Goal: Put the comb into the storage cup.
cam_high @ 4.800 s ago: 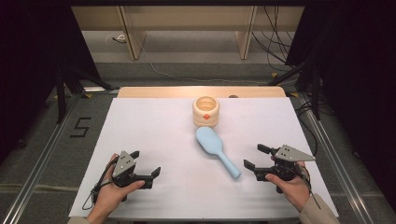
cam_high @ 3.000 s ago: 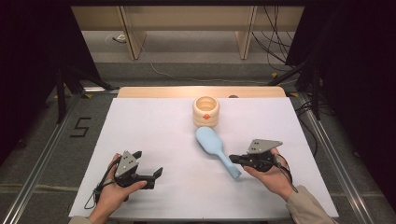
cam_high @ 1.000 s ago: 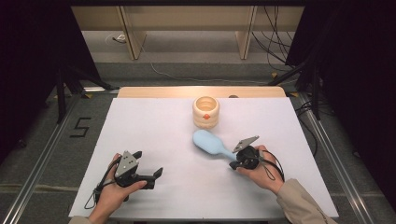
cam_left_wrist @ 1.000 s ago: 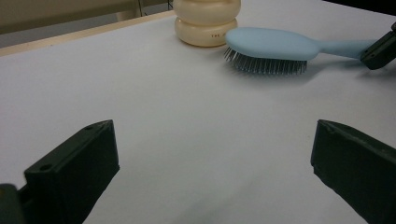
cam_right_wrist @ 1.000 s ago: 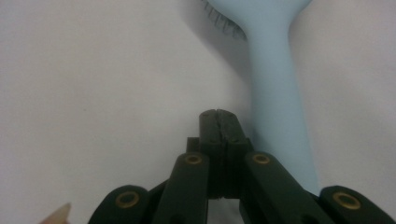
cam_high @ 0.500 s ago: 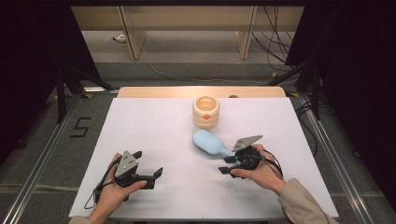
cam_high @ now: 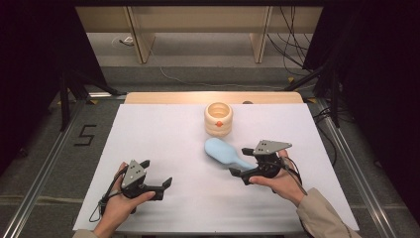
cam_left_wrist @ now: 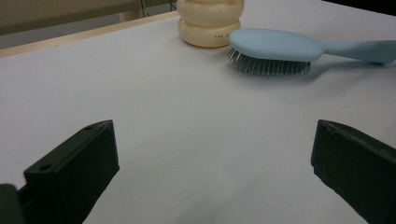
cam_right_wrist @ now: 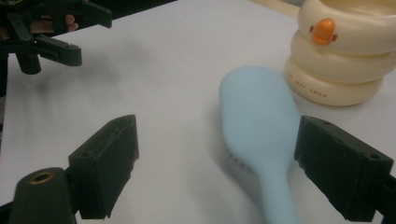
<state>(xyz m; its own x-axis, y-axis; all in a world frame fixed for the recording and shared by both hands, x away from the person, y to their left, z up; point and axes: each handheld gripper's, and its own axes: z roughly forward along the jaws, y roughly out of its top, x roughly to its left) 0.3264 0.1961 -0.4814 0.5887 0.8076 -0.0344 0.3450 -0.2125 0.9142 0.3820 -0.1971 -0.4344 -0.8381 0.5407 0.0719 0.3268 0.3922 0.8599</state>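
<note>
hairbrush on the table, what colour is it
The plastic paddle hairbrush is pale blue all over, back and handle alike; the right gripper view shows it best.

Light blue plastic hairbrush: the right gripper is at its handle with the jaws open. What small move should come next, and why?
Probably ease the right gripper a little forward and close it on the handle of the light blue plastic hairbrush. Its jaws stand wide open, and the handle lies between them, nearer one jaw, bristles down on the white table, ungripped. The left gripper rests open, well away.

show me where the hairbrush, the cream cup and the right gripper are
hairbrush (cam_high: 221,149), high view, on the back of its head
cream cup (cam_high: 218,120), high view, on its outer wall
right gripper (cam_high: 240,162), high view, midway between its open jaws
</note>
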